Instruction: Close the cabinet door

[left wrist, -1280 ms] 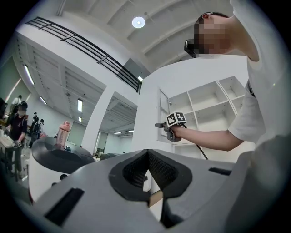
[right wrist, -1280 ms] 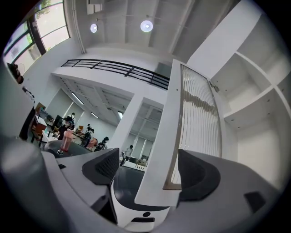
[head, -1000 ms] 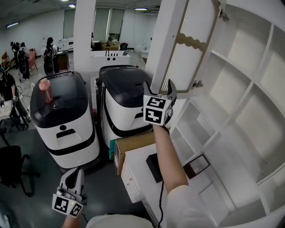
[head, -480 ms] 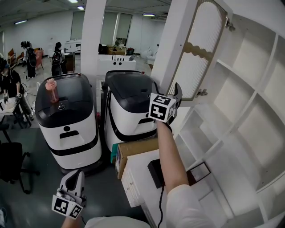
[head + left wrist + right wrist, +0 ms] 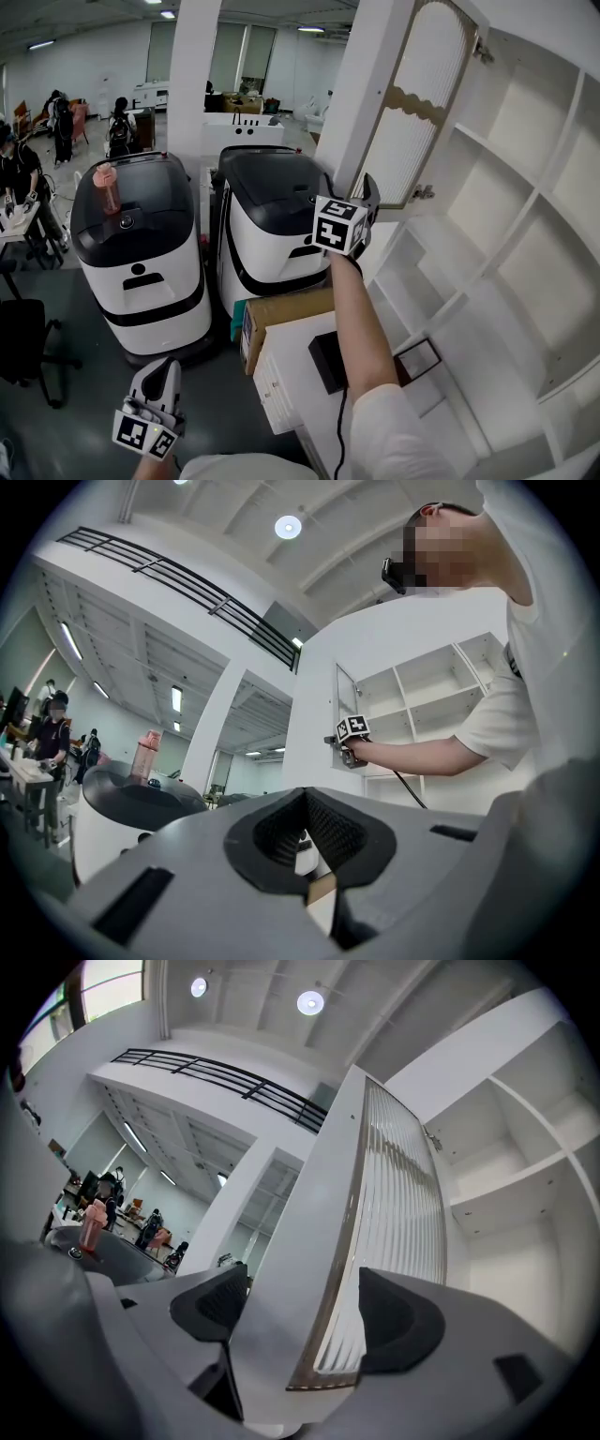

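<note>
The white cabinet door (image 5: 412,112) with a ribbed panel stands swung out from the open white shelves (image 5: 525,187). My right gripper (image 5: 364,189) is raised to the door's lower corner. In the right gripper view the jaws are open, and the door's (image 5: 394,1204) bottom corner lies between the pads (image 5: 217,1303) of my right gripper (image 5: 302,1312). My left gripper (image 5: 165,367) hangs low at the bottom left, far from the cabinet. Its jaws are together and hold nothing, as the left gripper view of my left gripper (image 5: 307,855) shows.
Two white-and-black machines (image 5: 141,253) (image 5: 267,225) stand left of the cabinet, one with a pink bottle (image 5: 105,187) on top. Below the door are a cardboard box (image 5: 281,314), a white unit (image 5: 291,370) with a black box (image 5: 330,361), and a small frame (image 5: 417,361). People (image 5: 56,117) stand far left.
The right gripper stays at the door's lower corner. The view has shifted a little; the door's angle looks much the same. The left gripper has not moved.
</note>
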Demonstrator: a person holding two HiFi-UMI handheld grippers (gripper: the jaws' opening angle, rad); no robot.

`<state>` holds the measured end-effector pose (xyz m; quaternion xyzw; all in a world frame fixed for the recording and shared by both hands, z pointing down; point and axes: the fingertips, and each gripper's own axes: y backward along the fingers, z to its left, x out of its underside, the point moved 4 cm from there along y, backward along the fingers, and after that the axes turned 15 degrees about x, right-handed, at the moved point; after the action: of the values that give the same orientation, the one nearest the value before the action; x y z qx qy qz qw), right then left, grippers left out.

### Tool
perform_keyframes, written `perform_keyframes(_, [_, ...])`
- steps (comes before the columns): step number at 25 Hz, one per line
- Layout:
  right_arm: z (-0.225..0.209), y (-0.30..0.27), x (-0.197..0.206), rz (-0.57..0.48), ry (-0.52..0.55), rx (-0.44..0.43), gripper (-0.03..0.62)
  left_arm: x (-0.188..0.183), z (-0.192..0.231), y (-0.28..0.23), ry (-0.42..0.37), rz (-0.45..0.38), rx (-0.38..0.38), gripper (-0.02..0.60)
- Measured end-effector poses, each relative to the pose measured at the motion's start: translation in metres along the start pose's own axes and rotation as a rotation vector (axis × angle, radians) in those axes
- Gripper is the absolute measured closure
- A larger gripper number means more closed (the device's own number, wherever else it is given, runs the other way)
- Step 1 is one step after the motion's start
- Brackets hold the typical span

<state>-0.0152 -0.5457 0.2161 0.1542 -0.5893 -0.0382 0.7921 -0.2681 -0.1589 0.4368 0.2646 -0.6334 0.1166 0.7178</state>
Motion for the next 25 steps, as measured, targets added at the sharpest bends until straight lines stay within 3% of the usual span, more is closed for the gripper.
perform_keyframes(11, [-0.013,0.016,-0.002,-0.007,-0.020,-0.048,0.229,0.001,-0.014,-0.016,0.004,-0.005,0.065,0.575])
perform_keyframes(25, [-0.032,0.046,-0.001,-0.027,-0.072,-0.059,0.306,0.007,-0.022,-0.024,0.025,0.000,0.109,0.575])
